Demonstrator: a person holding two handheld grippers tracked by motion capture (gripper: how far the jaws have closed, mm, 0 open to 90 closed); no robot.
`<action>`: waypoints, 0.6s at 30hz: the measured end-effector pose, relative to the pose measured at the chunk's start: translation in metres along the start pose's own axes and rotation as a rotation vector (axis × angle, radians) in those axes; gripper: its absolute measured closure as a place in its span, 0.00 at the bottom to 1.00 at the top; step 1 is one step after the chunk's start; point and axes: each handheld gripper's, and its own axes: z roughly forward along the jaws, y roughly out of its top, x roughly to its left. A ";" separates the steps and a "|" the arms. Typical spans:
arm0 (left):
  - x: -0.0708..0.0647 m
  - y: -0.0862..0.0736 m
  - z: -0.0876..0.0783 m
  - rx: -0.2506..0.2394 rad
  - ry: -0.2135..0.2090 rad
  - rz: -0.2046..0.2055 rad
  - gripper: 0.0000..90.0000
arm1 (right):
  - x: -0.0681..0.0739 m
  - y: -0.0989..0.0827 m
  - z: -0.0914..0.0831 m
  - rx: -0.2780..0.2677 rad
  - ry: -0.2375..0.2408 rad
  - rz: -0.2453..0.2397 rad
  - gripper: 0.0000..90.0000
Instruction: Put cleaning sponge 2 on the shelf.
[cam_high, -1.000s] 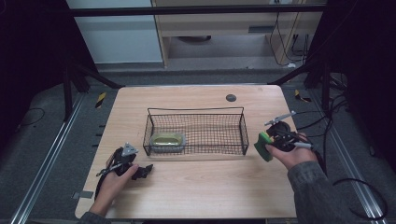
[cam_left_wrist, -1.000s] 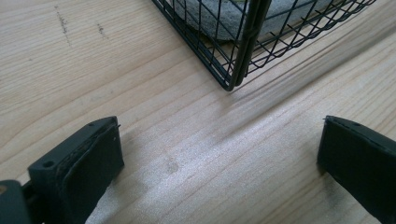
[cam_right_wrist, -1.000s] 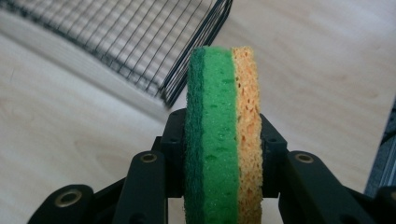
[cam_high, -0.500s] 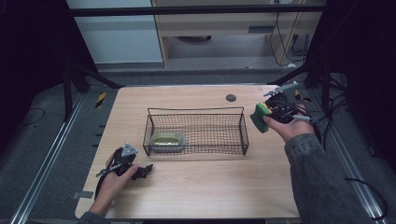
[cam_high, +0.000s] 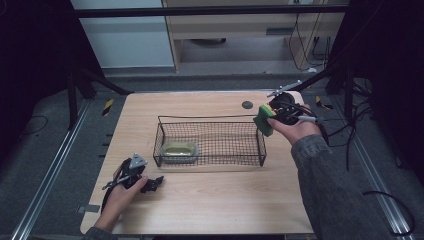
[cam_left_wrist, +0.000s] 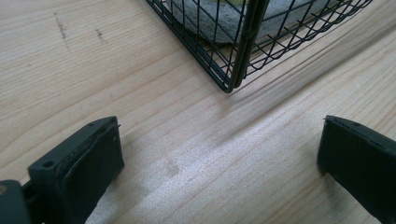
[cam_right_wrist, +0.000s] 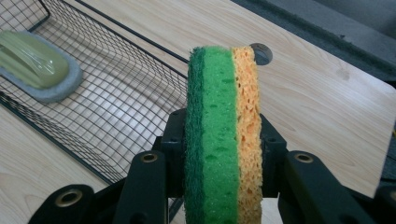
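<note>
My right gripper (cam_high: 270, 119) (cam_right_wrist: 223, 154) is shut on a green-and-yellow sponge (cam_high: 263, 120) (cam_right_wrist: 223, 126), held on edge in the air just off the right end of the black wire basket (cam_high: 210, 140) (cam_right_wrist: 116, 107). In the basket's left part lies a grey-based scrubber with a pale green top (cam_high: 180, 151) (cam_right_wrist: 37, 65). My left gripper (cam_high: 150, 184) (cam_left_wrist: 219, 163) rests on the table near the basket's front left corner (cam_left_wrist: 231, 84), jaws wide apart with only bare wood between them.
The wooden table (cam_high: 210, 205) has a round dark grommet hole (cam_high: 247, 105) (cam_right_wrist: 261, 52) behind the basket. Cables trail off the table's right side. Metal rails and dark floor run along both sides of the table.
My right gripper has carried the sponge up and toward the far side, from beside the basket's right front to its right rear. The left gripper has stayed put.
</note>
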 end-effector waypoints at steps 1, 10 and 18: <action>0.000 0.000 0.000 0.000 0.000 0.000 0.00 | 0.000 0.000 0.000 0.000 0.000 0.000 0.71; 0.000 0.000 0.000 0.000 -0.001 0.000 0.00 | 0.006 0.004 0.014 0.003 0.016 -0.022 0.72; 0.000 0.000 0.000 -0.002 -0.002 -0.001 0.00 | 0.010 0.001 0.028 0.005 0.043 -0.020 0.72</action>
